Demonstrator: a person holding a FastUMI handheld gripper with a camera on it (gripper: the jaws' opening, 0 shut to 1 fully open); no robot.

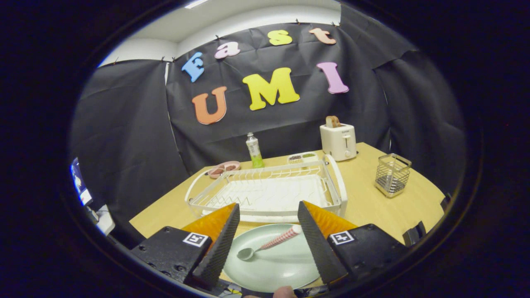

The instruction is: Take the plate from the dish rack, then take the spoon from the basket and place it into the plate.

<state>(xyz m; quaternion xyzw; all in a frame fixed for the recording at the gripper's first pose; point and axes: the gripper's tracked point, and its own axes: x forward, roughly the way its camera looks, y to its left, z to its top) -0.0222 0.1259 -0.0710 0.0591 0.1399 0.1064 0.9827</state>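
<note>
Lying in the pale green round plate [273,260] is a small spoon [269,243] with a grey metal bowl and a red-and-white patterned handle, its bowl toward the plate's middle and the handle's rounded end reaching the far rim. The plate sits at the near edge of the light wooden table [372,203], and the gripper [269,219] hangs above it with its ribbed fingers spread wide, touching neither spoon nor plate; both show in the gap between them. The fingers hide parts of the plate's rim on either side.

Just beyond the plate stands the white wire dish rack [269,192] on its ridged white tray. Near the table's right edge is a square metal wire basket [392,174]; what it holds is hard to make out. Along the far edge stand a white toaster [338,141] with a slice of bread up, a clear bottle of green liquid [254,151], a shallow pink dish [223,169] and a small white divided tray [303,157].
</note>
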